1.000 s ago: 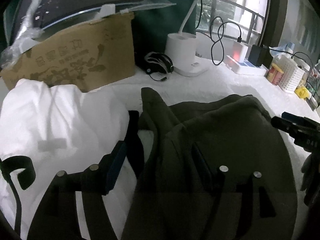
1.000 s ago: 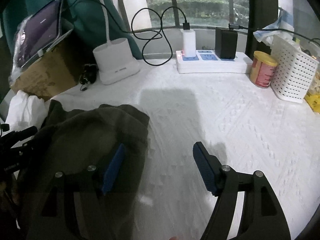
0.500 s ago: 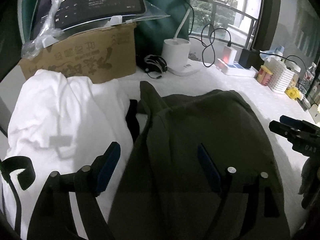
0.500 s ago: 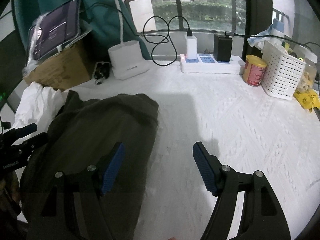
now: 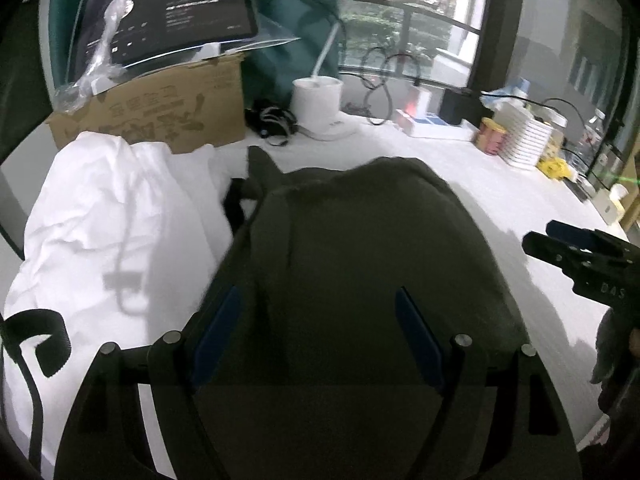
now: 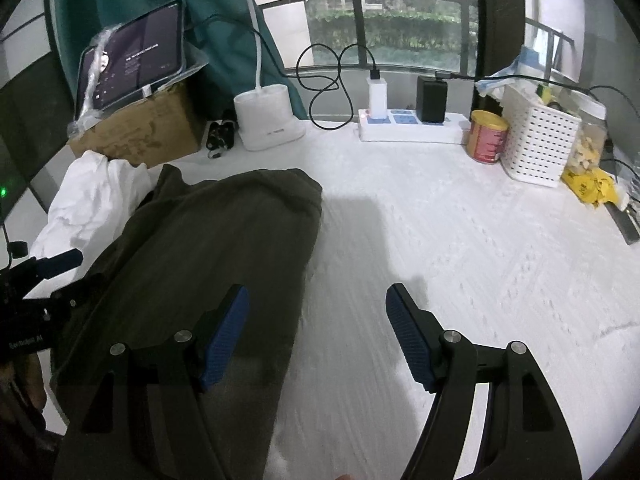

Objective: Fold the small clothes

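Olive garment (image 6: 208, 248) — rumpled, folded over — on white tabletop (image 6: 460, 240).

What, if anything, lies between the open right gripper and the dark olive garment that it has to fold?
Nothing visible does. The right gripper is open just above the dark olive garment, its left finger over the cloth's right edge and its right finger over the bare white table cover. The white garment lies beyond it.

Cardboard box (image 6: 140, 136), tablet (image 6: 132, 64), power strip (image 6: 412, 130), red can (image 6: 486, 136), white basket (image 6: 538, 138)
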`<state>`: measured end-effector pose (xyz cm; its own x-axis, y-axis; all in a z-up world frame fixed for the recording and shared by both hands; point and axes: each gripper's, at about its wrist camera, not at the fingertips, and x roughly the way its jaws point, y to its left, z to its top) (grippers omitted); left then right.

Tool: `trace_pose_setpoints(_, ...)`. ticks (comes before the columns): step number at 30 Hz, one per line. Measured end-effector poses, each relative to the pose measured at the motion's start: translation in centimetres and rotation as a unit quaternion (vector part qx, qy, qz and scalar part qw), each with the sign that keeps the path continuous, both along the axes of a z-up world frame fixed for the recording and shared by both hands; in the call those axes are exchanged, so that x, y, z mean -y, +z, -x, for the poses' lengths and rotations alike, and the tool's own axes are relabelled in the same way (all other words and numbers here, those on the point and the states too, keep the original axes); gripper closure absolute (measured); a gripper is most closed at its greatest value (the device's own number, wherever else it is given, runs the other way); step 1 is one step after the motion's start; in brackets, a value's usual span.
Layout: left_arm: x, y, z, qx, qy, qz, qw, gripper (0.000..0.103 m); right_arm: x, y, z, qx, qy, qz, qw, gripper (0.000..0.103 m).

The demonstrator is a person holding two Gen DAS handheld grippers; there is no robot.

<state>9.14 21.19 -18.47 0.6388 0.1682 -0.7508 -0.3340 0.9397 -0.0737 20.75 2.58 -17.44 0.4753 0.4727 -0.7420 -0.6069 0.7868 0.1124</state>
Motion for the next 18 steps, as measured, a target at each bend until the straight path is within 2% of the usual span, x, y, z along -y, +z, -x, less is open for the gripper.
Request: trace_pose_setpoints(18,5.9,2.2,3.4,0.039,-0.035,-0.004,0.9986,0.024,7.2,2.0,4.6,0.025,-0.037,-0.009,0.999,0.029)
